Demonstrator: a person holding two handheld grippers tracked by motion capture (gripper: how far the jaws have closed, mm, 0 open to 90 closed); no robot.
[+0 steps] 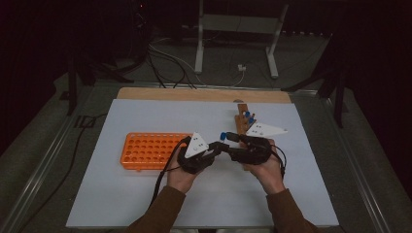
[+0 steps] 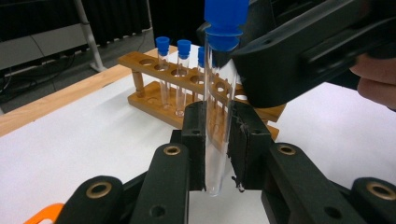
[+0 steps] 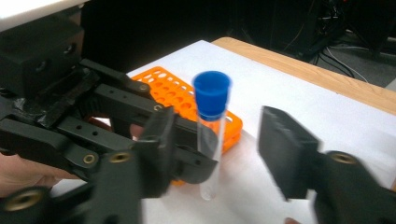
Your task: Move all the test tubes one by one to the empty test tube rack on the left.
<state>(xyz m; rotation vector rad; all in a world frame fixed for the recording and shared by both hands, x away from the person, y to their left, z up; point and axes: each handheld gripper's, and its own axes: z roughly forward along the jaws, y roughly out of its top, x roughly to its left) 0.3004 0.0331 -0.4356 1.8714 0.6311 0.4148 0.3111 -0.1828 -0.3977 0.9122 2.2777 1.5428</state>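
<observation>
A clear test tube (image 2: 215, 116) with a blue cap (image 3: 212, 95) stands upright above the white table sheet. My left gripper (image 2: 217, 112) is shut on its lower half, pads pressing the glass from both sides. My right gripper (image 3: 219, 126) is open around the upper part of the tube, its two pads standing apart from the glass. In the high view both grippers meet mid-table, left gripper (image 1: 214, 150) and right gripper (image 1: 229, 141), with the blue cap (image 1: 223, 135) between them.
An orange many-hole rack (image 1: 145, 150) lies left of the hands. A wooden rack (image 1: 242, 121) behind the grippers holds three blue-capped tubes (image 2: 163, 46). The white sheet (image 1: 145, 204) has a bare wooden strip (image 1: 204, 93) at its far edge.
</observation>
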